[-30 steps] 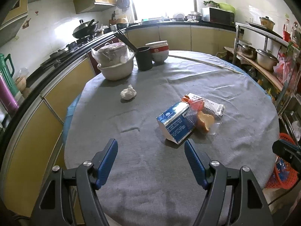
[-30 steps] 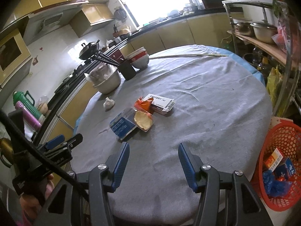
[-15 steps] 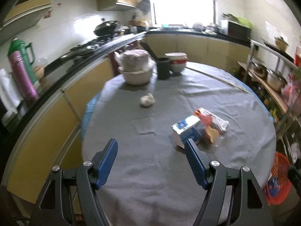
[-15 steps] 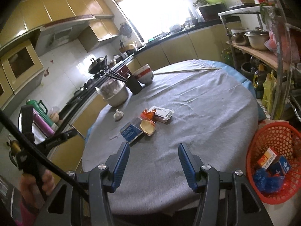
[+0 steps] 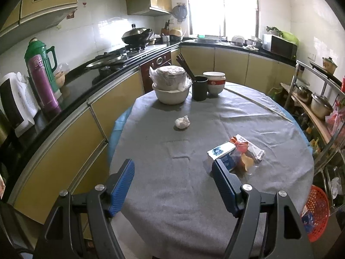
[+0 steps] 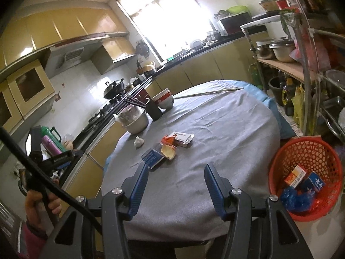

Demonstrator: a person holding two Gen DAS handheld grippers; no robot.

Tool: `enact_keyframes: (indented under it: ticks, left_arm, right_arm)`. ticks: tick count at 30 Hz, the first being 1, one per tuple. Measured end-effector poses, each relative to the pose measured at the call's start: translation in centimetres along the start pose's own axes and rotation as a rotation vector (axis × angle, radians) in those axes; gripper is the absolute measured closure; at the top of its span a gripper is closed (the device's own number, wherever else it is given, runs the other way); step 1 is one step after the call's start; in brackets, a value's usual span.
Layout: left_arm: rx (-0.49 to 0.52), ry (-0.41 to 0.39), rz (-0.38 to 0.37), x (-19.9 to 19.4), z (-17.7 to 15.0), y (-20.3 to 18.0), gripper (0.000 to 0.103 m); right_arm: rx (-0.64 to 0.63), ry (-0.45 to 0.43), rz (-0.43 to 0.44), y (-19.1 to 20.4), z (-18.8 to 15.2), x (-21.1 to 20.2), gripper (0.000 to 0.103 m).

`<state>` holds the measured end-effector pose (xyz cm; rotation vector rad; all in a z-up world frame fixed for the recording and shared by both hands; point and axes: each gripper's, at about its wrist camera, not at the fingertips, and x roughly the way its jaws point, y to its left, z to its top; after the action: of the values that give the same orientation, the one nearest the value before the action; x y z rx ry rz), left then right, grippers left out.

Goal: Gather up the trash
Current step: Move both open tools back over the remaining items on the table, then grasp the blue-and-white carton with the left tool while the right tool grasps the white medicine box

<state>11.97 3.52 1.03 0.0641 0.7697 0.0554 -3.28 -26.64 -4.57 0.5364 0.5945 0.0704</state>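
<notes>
Step in hand: approach; no trash was grasped, and the pick had not begun.
Left tongs [image 5: 172, 180]: released, jaws wide apart, empty, held above the near edge of the surface [image 5: 194, 205].
Right tongs [image 6: 176, 182]: released, empty, likewise short of the trash.
Trash on surface: blue carton [image 5: 223, 156] touching an orange wrapper [image 5: 240, 145] and a white packet [image 5: 255, 151]; crumpled paper ball [image 5: 182, 122] apart, nearer the bowls.
Destination: red basket [image 6: 306, 151] on the floor beside the surface, already holding boxes and blue wrappers.
Next move, judged: reach forward and down, straddle the carton, then clench.
Change from earlier frames: both cameras had drawn back and risen; the trash pile appeared farther off; the pile itself lay unchanged.
</notes>
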Motion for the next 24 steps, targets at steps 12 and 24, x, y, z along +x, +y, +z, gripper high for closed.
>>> enact_keyframes:
  ticks: [12, 24]
  left_arm:
    - [0.051, 0.139, -0.108, 7.3, 0.2, 0.3, 0.028]
    - [0.110, 0.216, -0.231, 15.7, 1.0, 0.5, 0.028]
  right_arm:
    - [-0.017, 0.270, 0.114, 2.8, 2.9, 11.0, 0.044]
    - [-0.067, 0.403, 0.103, 6.1, 5.5, 27.5, 0.038]
